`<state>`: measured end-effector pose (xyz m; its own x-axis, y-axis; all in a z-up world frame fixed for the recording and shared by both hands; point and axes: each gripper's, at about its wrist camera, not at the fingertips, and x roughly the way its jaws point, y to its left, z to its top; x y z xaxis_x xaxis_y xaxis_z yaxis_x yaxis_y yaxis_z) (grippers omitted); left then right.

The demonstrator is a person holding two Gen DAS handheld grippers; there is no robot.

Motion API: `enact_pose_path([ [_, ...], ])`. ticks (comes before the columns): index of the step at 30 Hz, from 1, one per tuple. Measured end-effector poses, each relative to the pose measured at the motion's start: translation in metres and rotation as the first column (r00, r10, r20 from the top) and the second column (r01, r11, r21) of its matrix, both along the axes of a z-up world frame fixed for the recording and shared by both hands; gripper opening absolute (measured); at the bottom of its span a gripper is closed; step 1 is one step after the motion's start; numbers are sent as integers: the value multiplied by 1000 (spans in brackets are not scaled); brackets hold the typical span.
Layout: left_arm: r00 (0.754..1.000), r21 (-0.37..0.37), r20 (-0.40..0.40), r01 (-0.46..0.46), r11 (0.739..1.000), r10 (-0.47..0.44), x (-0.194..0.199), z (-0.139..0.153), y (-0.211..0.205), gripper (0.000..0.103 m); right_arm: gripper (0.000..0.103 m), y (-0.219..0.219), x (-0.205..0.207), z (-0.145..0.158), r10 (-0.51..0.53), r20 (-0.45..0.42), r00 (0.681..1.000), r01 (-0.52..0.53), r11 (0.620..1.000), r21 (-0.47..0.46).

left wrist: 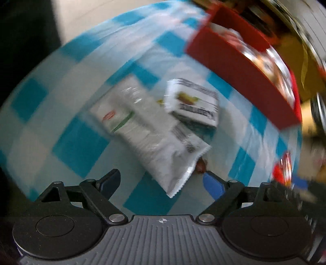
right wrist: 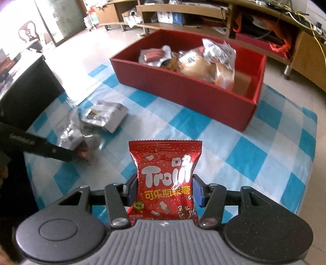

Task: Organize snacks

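My right gripper point(right wrist: 165, 189) is shut on a red Trolli gummy packet point(right wrist: 165, 175), held upright above the checked cloth point(right wrist: 254, 142). Beyond it stands a red box point(right wrist: 183, 93) holding several wrapped snacks. In the blurred left wrist view my left gripper point(left wrist: 163, 181) is open just above a long white packet point(left wrist: 150, 132); the packet's corner lies between the fingers, untouched. A second white packet with black print point(left wrist: 193, 102) overlaps its far end. The red box point(left wrist: 240, 67) lies at the upper right. Both white packets point(right wrist: 104, 116) appear left in the right wrist view.
A small brown item point(left wrist: 201, 167) lies by the long packet's corner. The round table's edge curves close on the left, beside a dark block point(right wrist: 26, 91). Low wooden shelving point(right wrist: 203, 12) with clutter runs along the back, across pale floor.
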<state>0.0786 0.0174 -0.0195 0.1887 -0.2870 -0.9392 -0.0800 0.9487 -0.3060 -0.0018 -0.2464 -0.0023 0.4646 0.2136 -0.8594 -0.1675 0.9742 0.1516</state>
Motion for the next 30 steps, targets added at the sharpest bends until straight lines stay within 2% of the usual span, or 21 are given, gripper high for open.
enact_pose_path([
  [2, 994, -52, -26, -104, 993, 103, 2, -4, 11, 92, 53, 1, 0, 3, 8, 13, 1000, -8, 1000, 15],
  [4, 977, -83, -20, -212, 974, 211, 6, -3, 19, 95, 53, 2, -1, 6, 18, 21, 1000, -18, 1000, 16],
  [7, 943, -53, -16, -333, 941, 333, 14, -5, 21, 97, 53, 3, -1, 7, 24, 25, 999, -25, 999, 21],
  [9, 932, -42, 0, -363, 931, 364, 22, -7, 17, 95, 53, 4, -1, 9, 27, 34, 999, -28, 999, 25],
  [10, 930, -26, -5, -368, 930, 368, 27, -9, 13, 89, 53, 3, -2, 10, 29, 37, 999, -30, 999, 30],
  [12, 935, 21, 2, -355, 935, 355, 32, -8, 4, 87, 53, 4, -3, 13, 32, 47, 998, -34, 999, 29],
  [14, 946, 51, 22, -324, 945, 323, 33, -5, -4, 73, 53, 3, -2, 14, 30, 49, 998, -32, 999, 32],
  [15, 951, 64, 29, -310, 949, 308, 33, -4, -7, 70, 53, 3, -2, 14, 29, 49, 998, -30, 999, 30],
  [17, 958, 52, 34, -286, 957, 285, 28, -5, -3, 59, 53, 3, -1, 14, 28, 52, 998, -29, 999, 26],
  [19, 964, 38, 33, -264, 964, 263, 21, -3, 1, 55, 53, 5, -1, 15, 34, 55, 998, -36, 999, 23],
  [22, 977, 78, 57, -211, 974, 207, 15, 3, 0, 51, 53, 9, -1, 16, 43, 63, 997, -44, 999, 20],
  [27, 988, 91, 109, -117, 989, 107, 3, 18, -11, 51, 53, 9, 2, 15, 30, 64, 998, -31, 999, 17],
  [30, 986, 119, 166, -52, 992, 32, -5, 29, -26, 51, 53, 8, 5, 17, 16, 74, 997, -17, 1000, 18],
])
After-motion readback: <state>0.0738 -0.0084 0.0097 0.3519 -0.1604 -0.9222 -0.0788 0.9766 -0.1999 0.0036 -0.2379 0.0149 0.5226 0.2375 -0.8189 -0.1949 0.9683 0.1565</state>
